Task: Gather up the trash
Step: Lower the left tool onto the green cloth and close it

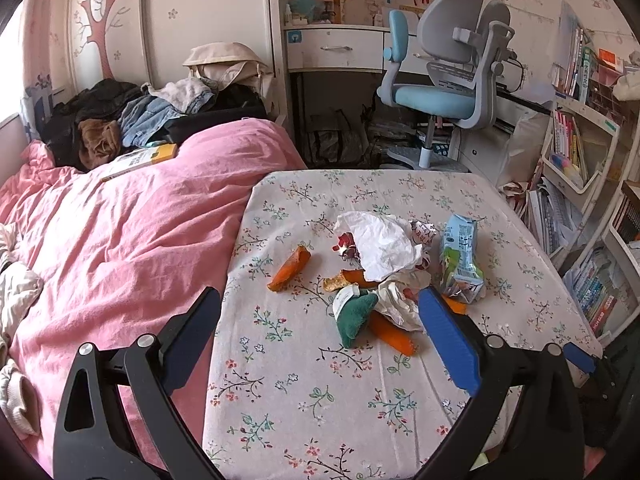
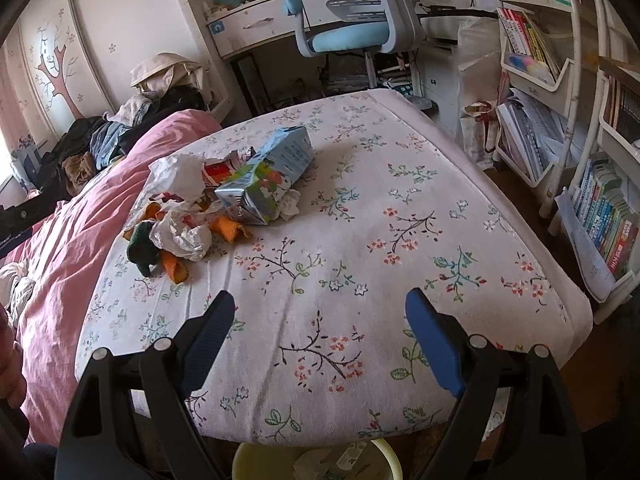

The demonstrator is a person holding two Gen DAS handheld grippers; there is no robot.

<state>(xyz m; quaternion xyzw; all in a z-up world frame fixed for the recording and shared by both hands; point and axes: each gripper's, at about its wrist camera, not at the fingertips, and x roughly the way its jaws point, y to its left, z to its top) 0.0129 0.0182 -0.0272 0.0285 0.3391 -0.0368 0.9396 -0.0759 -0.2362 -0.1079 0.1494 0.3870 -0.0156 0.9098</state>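
1. Left gripper (image 1: 320, 312) and right gripper (image 2: 320, 312) both gape wide, empty.
2. Crumpled white paper (image 1: 384, 248), blue milk carton (image 2: 268, 176) and orange peel strips (image 1: 290, 270) lie heaped on the floral-sheeted mattress (image 2: 400, 240), at ten o'clock from the right gripper.
3. Pink duvet (image 1: 120, 232) borders at nine o'clock; a yellow plastic bin (image 2: 248, 460) sits at six.

Left gripper (image 1: 318, 312) — black angular arms, silver round screws, blue ribbed pads, right gripper (image 2: 320, 318) alike — black frame, cut-out slots, blue pads

Child's bedroom: pink bed (image 1: 132, 216), desk chair (image 1: 444, 80), bookshelves (image 2: 532, 60)
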